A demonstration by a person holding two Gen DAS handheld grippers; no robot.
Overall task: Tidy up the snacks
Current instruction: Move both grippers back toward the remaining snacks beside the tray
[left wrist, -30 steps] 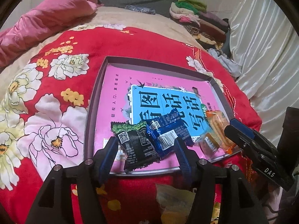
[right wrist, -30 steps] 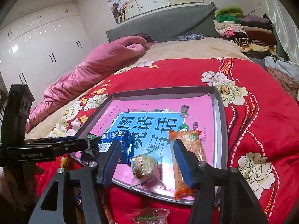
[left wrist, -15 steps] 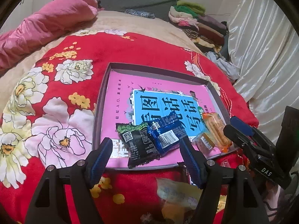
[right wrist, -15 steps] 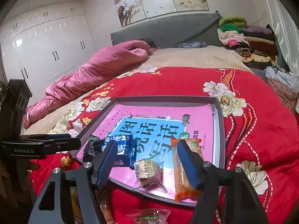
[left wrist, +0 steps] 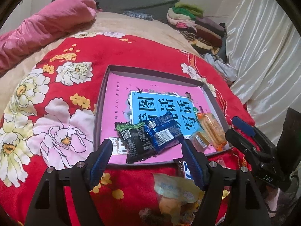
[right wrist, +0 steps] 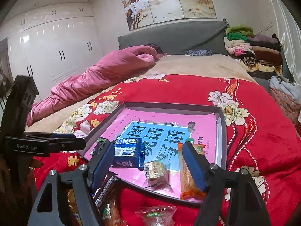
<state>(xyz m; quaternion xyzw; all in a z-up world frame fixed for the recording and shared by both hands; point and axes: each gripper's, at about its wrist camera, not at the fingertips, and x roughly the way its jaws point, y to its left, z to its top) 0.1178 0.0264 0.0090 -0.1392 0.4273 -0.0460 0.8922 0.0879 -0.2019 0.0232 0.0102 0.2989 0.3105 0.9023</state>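
Note:
A shallow grey tray point(left wrist: 150, 71) point(right wrist: 169, 105) with a pink and blue printed bottom lies on the red floral bedspread. In it, near the front edge, lie a black snack packet point(left wrist: 134, 141), a blue packet point(left wrist: 163, 131) point(right wrist: 127, 151), a small clear-wrapped biscuit point(left wrist: 199, 140) point(right wrist: 156, 169) and a long orange packet point(left wrist: 211, 130) point(right wrist: 186, 177). My left gripper point(left wrist: 146, 162) is open and empty, just in front of the tray. My right gripper point(right wrist: 146, 166) is open and empty, above the tray's front edge. Loose snacks point(left wrist: 175, 192) point(right wrist: 156, 214) lie on the bedspread below both grippers.
A pink quilt point(left wrist: 43, 26) point(right wrist: 97, 75) lies at the far left of the bed. Folded clothes point(left wrist: 191, 22) point(right wrist: 250, 50) are piled at the far right by the grey headboard point(right wrist: 169, 35). White curtains point(left wrist: 263, 52) hang on the right.
Both grippers have drawn back and up from the tray, still open and empty. More loose snacks in front of the tray have come into view. The snacks in the tray have not moved.

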